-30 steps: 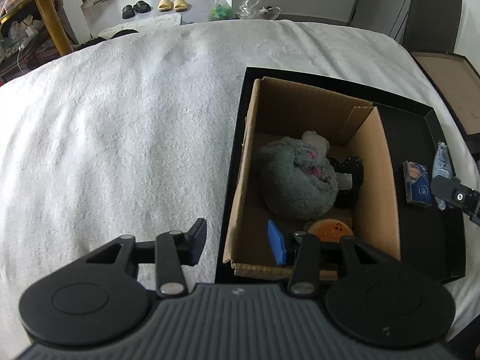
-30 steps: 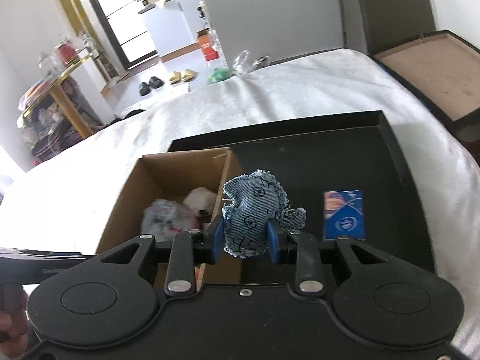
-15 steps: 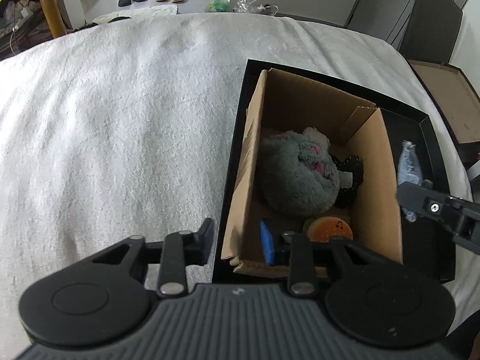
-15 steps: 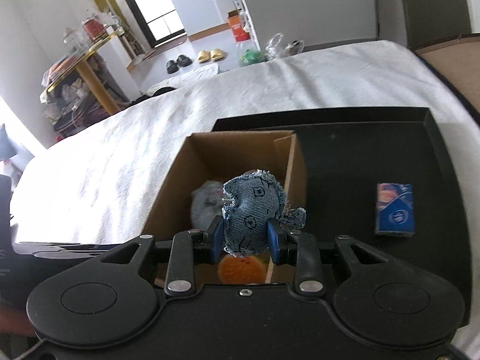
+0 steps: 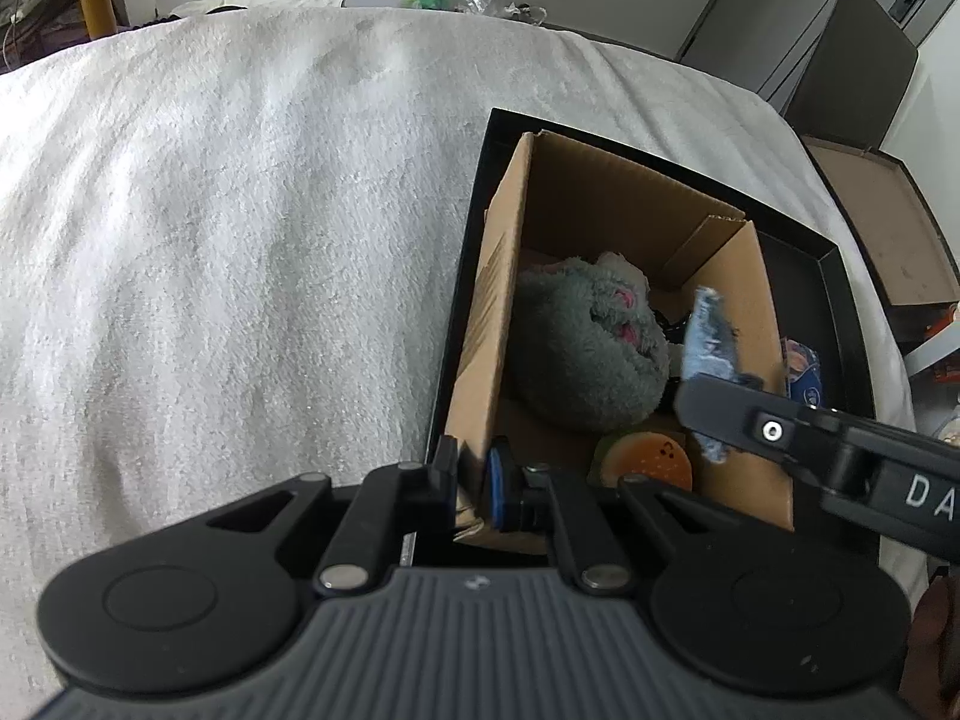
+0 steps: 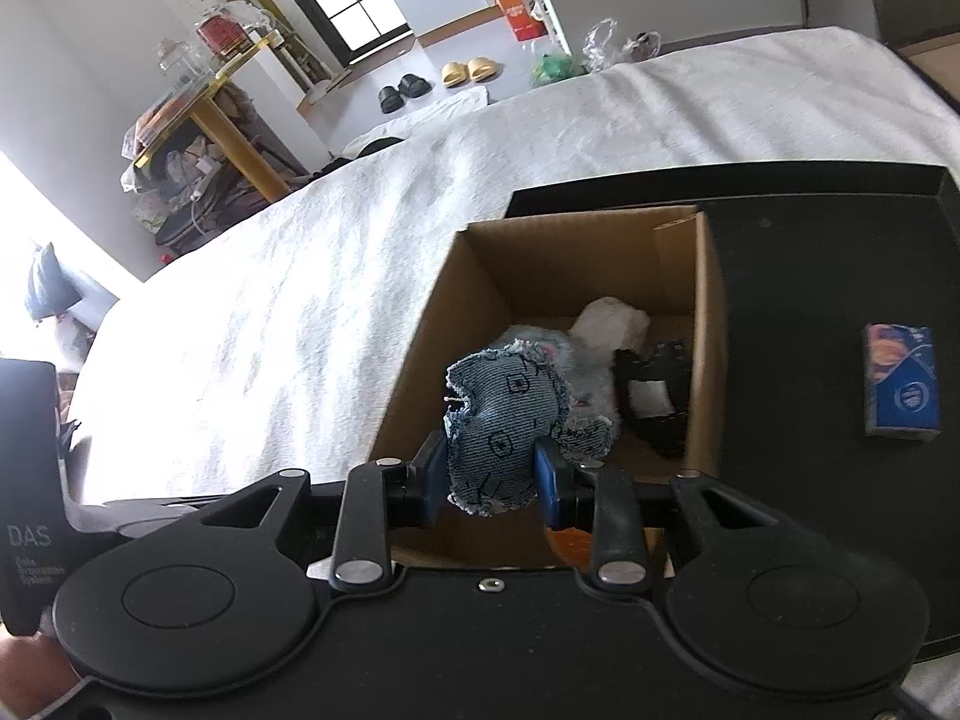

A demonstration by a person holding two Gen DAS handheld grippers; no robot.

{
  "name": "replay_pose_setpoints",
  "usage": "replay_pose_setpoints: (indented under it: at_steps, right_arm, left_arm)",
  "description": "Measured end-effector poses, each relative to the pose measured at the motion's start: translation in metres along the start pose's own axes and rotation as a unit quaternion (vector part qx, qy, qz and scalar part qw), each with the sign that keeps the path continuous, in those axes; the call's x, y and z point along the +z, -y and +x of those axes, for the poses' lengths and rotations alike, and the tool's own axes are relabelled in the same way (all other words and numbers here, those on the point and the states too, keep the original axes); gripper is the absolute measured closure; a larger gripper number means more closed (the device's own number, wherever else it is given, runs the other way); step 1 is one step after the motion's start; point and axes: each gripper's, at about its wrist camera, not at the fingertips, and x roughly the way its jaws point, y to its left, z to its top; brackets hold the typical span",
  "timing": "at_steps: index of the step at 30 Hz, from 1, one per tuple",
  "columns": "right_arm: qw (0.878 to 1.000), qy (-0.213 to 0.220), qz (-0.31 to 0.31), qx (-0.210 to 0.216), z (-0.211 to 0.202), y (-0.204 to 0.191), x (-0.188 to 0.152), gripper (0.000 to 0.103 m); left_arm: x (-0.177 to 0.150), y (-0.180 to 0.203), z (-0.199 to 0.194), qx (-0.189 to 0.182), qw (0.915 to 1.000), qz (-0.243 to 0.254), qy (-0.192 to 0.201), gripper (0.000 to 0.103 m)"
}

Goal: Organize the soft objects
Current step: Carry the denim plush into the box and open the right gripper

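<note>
Left wrist view: left gripper (image 5: 471,483) clamped on the near corner of the cardboard box (image 5: 744,324), jaws just drawn shut on thin, stiff wall, steadying it.

Right wrist view: right gripper (image 6: 491,477) squeezing the denim toy (image 6: 504,420) mid-body, poised over the box (image 6: 414,366) ahead; likely light, limp, frayed, best pinched at the stuffed middle.

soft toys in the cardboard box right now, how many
3 that show: a grey plush, an orange round toy at the near end, a white plush farther back. More may lie hidden underneath.
</note>
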Motion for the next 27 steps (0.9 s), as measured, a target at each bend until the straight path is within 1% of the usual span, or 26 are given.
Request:
replay_pose_setpoints:
  at_steps: [4,5,6,9,19,20,22,24,27]
  right_arm:
    - [1.0,-0.005,0.006,0.02,0.003,-0.007,0.001,0.071]
    - [0.999,-0.007,0.008,0.03,0.004,-0.008,0.001,0.068]
    - [0.999,-0.007,0.008,0.035,0.003,-0.009,0.001,0.067]
    - [0.999,-0.009,0.017,0.038,0.003,-0.008,0.0,0.063]
    - [1.0,0.003,0.026,-0.001,-0.01,0.01,-0.007,0.063]
    - [1.0,0.003,0.028,-0.005,-0.011,0.012,-0.007,0.062]
    - [0.999,0.004,0.033,-0.014,-0.013,0.016,-0.009,0.058]
    - [0.999,0.009,0.035,-0.021,-0.016,0.02,-0.011,0.047]
    - [0.999,0.014,0.034,-0.033,-0.02,0.024,-0.012,0.039]
  left_arm:
    - [0.0,-0.003,0.0,-0.006,1.0,-0.001,-0.001,0.094]
    - [0.0,-0.003,0.0,-0.008,1.0,-0.001,-0.002,0.094]
    - [0.0,-0.004,-0.001,-0.009,1.0,-0.001,-0.002,0.094]
    - [0.001,-0.004,-0.001,-0.01,0.9999,0.0,-0.004,0.094]
    - [0.001,0.0,-0.002,-0.002,1.0,0.002,-0.008,0.093]
    - [0.001,0.001,-0.003,-0.001,1.0,0.004,-0.008,0.093]
    - [0.0,0.002,-0.005,0.002,1.0,0.006,-0.006,0.093]
    - [-0.001,0.004,-0.006,0.006,0.9999,0.009,-0.005,0.091]
    - [0.0,0.008,-0.008,0.012,0.9998,0.013,-0.004,0.09]
